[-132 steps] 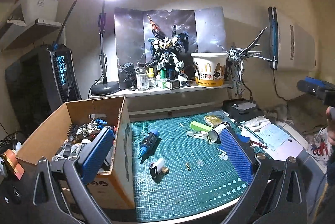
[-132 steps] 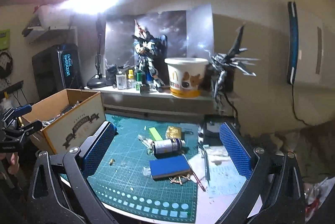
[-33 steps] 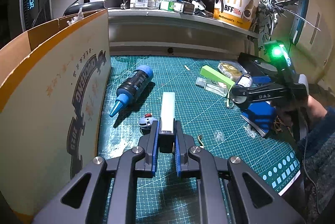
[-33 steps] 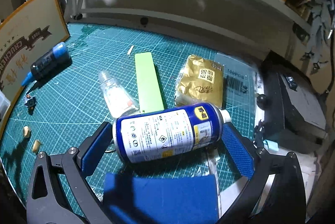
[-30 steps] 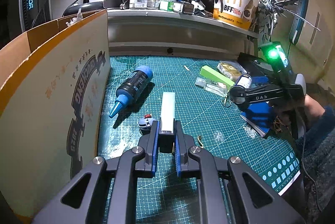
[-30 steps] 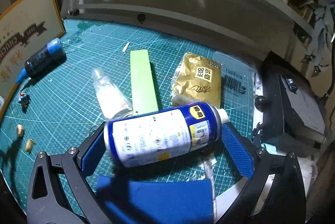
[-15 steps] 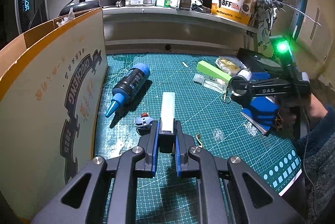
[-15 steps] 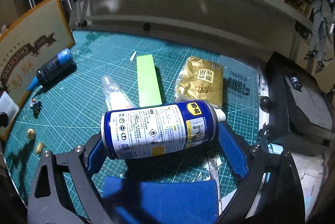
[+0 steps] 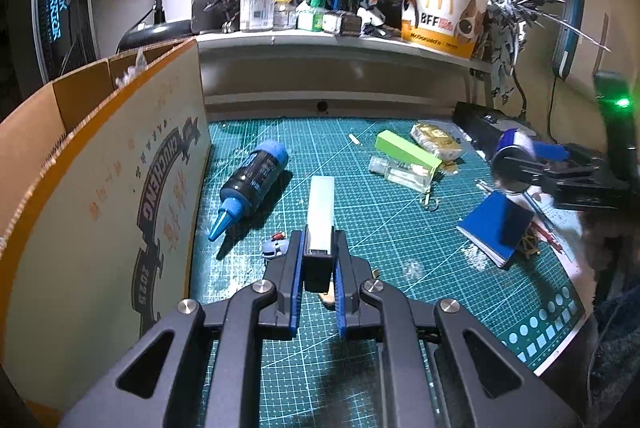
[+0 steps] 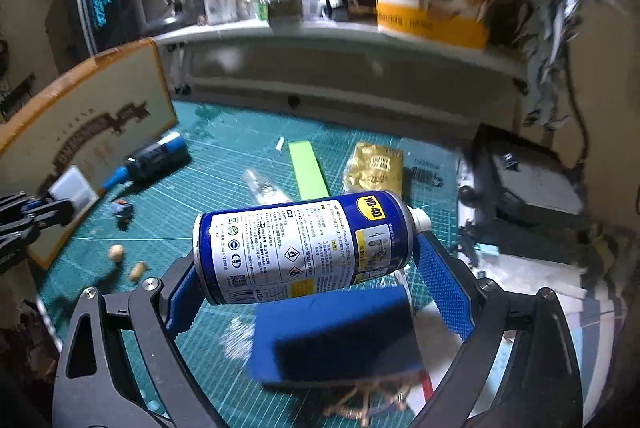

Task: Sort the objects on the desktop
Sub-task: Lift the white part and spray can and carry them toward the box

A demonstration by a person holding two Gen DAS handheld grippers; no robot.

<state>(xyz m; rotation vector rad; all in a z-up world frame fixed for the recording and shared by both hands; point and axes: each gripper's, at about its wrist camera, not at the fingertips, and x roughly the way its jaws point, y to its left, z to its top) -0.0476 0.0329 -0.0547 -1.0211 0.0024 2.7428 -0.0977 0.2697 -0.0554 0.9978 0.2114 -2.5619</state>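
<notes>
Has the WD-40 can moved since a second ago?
Yes. The WD-40 can, gripped in the right tongs, has lifted off the cutting mat, above the blue notebook.

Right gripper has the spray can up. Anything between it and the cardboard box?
Yes: the left gripper, shut on a white stick, hangs before the box wall. The spray can must clear that wall.

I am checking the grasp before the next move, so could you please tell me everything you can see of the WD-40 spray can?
The WD-40 spray can is a blue, metal-looking cylinder with a large white printed label, a yellow WD-40 logo and a white nozzle cap at its right end. It lies roughly level and crosswise in the right gripper, whose blue pads press on its two ends. It is lifted clear of the green cutting mat, above a blue notebook. Nothing else touches it.
</notes>
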